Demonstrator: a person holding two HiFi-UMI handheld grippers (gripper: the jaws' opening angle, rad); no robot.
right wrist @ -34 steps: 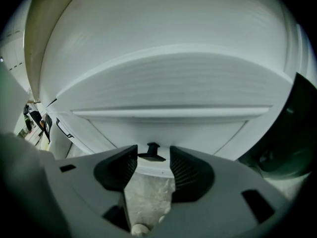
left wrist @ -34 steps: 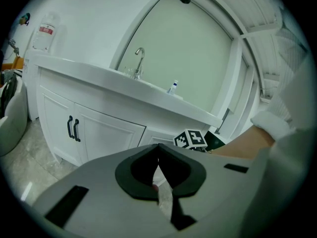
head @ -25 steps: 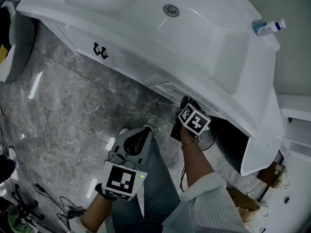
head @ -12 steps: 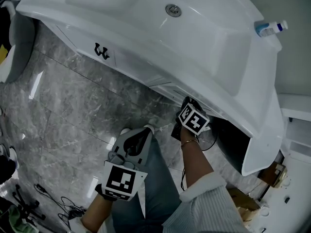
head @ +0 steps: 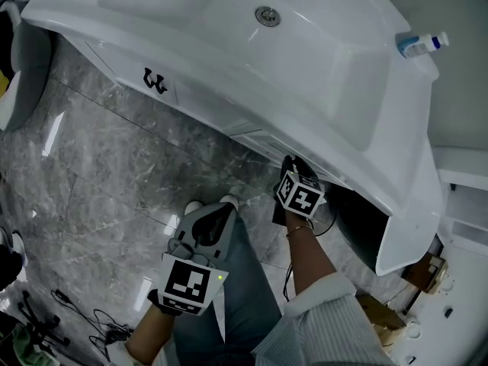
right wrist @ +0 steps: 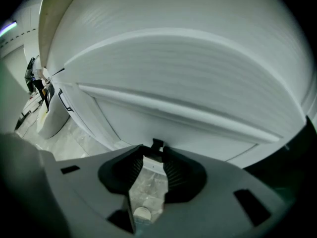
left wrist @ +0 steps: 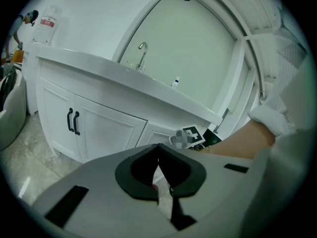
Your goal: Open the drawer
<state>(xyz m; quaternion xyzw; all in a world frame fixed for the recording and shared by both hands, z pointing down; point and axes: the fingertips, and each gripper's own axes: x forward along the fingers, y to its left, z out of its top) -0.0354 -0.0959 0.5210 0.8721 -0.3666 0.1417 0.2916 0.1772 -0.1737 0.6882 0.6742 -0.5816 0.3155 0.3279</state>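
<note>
The white vanity stands under a sink counter. Its drawer front fills the right gripper view, with a small black handle at the lower edge. My right gripper is right at that handle; its jaws are closing, the handle sits between the tips, and a narrow gap still shows beside it. In the head view the right gripper reaches under the counter edge, tips partly hidden. My left gripper hangs over the person's lap, away from the vanity, shut and empty.
Two black door handles sit on the left cabinet doors. A dark open cabinet space lies right of my right hand. A small bottle rests on the counter. Cables lie on the marble floor at lower left.
The right gripper's marker cube has rolled a little and shifted slightly left at the drawer. The left gripper has stayed where it was.
</note>
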